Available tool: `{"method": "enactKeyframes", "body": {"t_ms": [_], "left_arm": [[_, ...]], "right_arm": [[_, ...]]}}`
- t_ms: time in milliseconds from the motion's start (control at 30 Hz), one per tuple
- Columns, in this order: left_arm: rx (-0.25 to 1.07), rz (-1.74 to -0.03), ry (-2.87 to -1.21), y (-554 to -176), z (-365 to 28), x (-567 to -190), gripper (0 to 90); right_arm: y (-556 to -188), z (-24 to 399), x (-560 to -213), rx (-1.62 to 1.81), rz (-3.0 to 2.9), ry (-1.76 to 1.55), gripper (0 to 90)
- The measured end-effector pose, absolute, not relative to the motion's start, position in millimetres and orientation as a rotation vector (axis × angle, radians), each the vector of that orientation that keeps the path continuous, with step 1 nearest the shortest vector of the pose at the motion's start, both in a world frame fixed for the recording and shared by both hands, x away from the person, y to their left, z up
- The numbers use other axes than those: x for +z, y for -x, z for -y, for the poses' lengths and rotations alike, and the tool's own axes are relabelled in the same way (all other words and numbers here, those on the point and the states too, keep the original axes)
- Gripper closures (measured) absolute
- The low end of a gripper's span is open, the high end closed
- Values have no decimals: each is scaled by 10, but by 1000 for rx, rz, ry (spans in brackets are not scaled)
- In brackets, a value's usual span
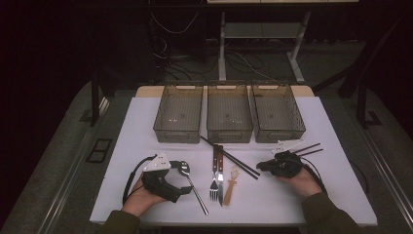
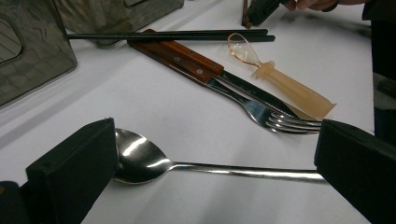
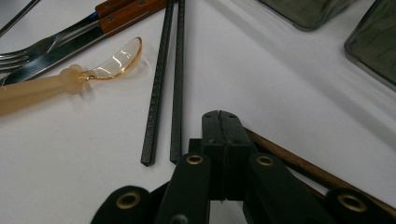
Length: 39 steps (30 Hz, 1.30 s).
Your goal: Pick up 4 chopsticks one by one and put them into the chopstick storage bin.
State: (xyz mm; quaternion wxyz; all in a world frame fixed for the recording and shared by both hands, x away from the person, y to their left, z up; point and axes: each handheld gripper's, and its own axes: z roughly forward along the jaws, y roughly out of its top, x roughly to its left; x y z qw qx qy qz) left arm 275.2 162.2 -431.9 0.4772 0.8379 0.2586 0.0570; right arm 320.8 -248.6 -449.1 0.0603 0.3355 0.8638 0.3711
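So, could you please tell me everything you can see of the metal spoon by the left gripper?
The metal spoon is polished steel, with an oval bowl and a long slim handle. It lies flat on the white table, bowl facing up. The open left gripper straddles it, one jaw at the bowl, the other at the handle; whether they touch it is unclear.

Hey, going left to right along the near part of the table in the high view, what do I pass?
Left gripper → metal spoon → fork → knife → translucent amber spoon → right gripper.
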Motion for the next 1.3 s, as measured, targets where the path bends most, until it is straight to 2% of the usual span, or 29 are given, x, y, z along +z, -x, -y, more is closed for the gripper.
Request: {"method": "enactKeyframes", "body": {"t_ms": [1300], "left_arm": [[138,-630,-2048,-2750,-1616,-4323,0]], "right_arm": [[-3283,2416,-4504,1115,-2592,-982,899]]}}
